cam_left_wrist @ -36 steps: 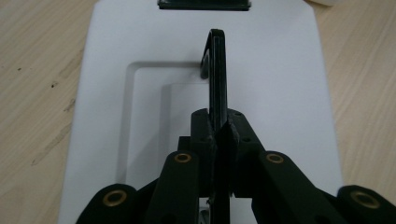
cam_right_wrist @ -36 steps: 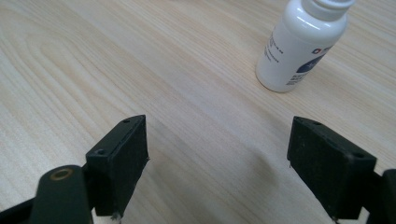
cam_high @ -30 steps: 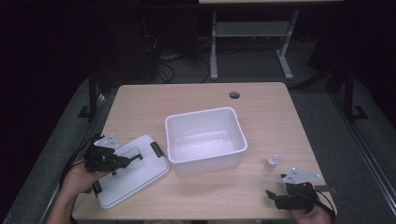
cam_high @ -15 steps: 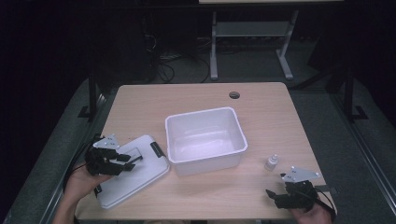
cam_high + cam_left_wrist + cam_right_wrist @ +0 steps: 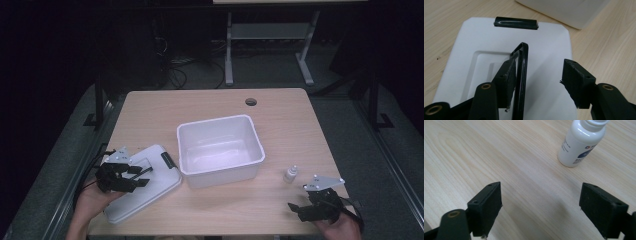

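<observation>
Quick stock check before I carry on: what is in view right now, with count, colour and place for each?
tub: one, white, open, mid table.
lid: one, white, flat at the table's near left edge, left of the tub.
handle: one, black, raised on the lid, between the left tool's jaws and against one of them.
latch: one, black, on the lid's far edge.
bottle: one, small, white, upright, right of the tub.
table: one, light wood.
left tool: black, jaws just opening, over the lid.
right tool: black, open, near the bottle.
</observation>
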Action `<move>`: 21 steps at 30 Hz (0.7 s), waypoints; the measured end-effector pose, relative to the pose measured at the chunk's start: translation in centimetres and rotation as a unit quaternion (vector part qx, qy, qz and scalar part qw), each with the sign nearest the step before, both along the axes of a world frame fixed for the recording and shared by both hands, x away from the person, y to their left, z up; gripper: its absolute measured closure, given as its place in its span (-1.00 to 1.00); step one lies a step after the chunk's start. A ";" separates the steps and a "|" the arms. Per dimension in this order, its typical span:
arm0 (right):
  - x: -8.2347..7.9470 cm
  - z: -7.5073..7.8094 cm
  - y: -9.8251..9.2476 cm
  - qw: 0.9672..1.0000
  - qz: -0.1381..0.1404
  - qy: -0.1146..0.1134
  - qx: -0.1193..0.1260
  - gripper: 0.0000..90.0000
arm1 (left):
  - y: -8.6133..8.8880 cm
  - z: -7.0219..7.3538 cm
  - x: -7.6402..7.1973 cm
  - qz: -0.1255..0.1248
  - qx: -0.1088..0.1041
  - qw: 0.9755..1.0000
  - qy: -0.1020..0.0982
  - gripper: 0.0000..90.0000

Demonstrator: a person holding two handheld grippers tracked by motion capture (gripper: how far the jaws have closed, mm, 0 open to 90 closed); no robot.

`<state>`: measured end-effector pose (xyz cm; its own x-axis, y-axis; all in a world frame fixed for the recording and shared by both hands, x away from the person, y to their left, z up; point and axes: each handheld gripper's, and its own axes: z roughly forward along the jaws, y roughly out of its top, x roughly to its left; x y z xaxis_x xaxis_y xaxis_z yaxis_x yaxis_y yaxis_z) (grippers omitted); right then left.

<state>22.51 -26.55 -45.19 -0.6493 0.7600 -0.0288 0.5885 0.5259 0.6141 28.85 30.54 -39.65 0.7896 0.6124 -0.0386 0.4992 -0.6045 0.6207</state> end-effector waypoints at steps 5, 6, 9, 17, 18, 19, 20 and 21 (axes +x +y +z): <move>0.5 0.5 -0.2 1.000 0.008 0.007 -0.002 -0.64 | 0.3 -0.5 -0.4 0.011 0.001 1.000 -0.007 -0.08; 0.8 0.7 -0.2 1.000 0.008 0.009 -0.007 -0.64 | 0.4 -0.5 -0.5 0.014 0.000 1.000 -0.007 -0.10; 1.0 0.9 -0.2 1.000 0.010 0.012 -0.011 -0.64 | 0.7 -0.6 -0.7 0.020 -0.005 1.000 -0.012 -0.11; 2.2 1.8 -0.1 0.999 0.020 0.025 -0.031 -0.64 | 1.2 -0.5 -1.2 0.025 -0.003 1.000 -0.017 -0.12; 2.4 1.9 -0.2 0.999 0.021 0.028 -0.031 -0.64 | 1.2 -0.5 -1.2 0.027 -0.006 0.999 -0.018 -0.12; 2.4 1.9 -0.2 0.999 0.021 0.028 -0.031 -0.64 | 1.3 -0.5 -1.2 0.026 -0.005 0.999 -0.019 -0.12; 2.5 2.0 -0.2 0.999 0.022 0.028 -0.032 -0.64 | 1.4 -0.5 -1.3 0.027 -0.005 0.999 -0.019 -0.12; 2.7 2.1 -0.2 0.999 0.024 0.031 -0.031 -0.64 | 1.5 -0.5 -1.3 0.028 -0.007 0.999 -0.019 -0.12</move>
